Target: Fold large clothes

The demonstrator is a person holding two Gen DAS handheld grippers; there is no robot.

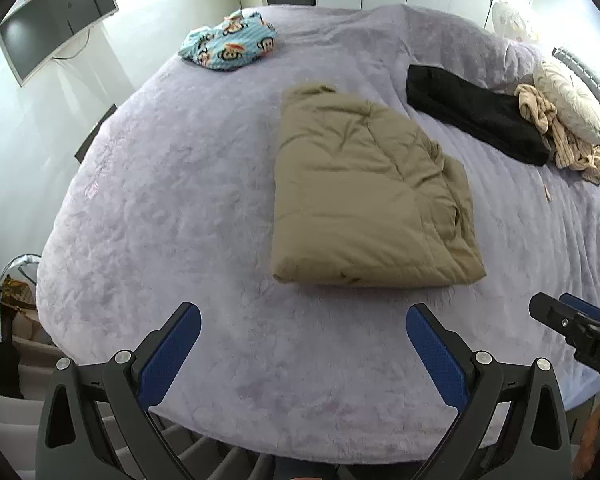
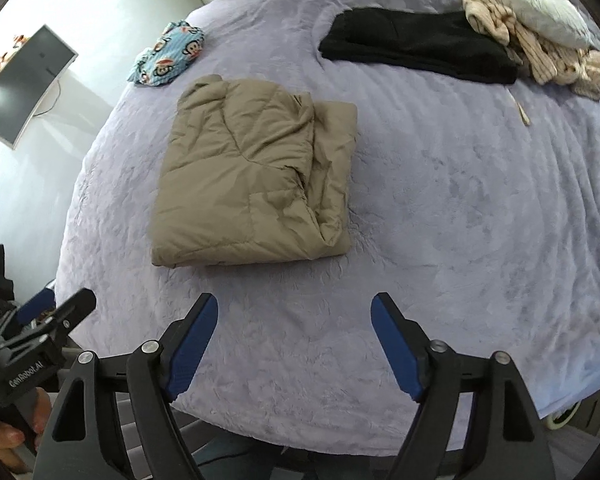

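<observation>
Left claw (image 1: 303, 322): blue-padded fingers spread wide apart, nothing between them, hanging above the near edge of the bed (image 1: 160, 208). Right claw (image 2: 295, 314): fingers likewise apart and empty, over the same lavender plush cover; in the left wrist view its tip enters from the lower right, and in the right wrist view the left claw's tip shows at lower left with part of a hand (image 2: 8, 432) gripping its handle. Just beyond both claws, clear of the pads, lies the tan padded jacket (image 1: 364, 196), folded into a thick rectangle flat on the cover, one doubled edge bunched along its right side. Farther back on the left sits a crumpled blue cartoon-print garment (image 1: 230, 46). Farther back on the right lies a folded black garment (image 1: 476, 114), touching a loose heap of beige striped clothing (image 1: 568, 136), which rests against a round cream cushion (image 1: 572, 100). A curved monitor (image 1: 56, 20) hangs on the white wall to the left.
</observation>
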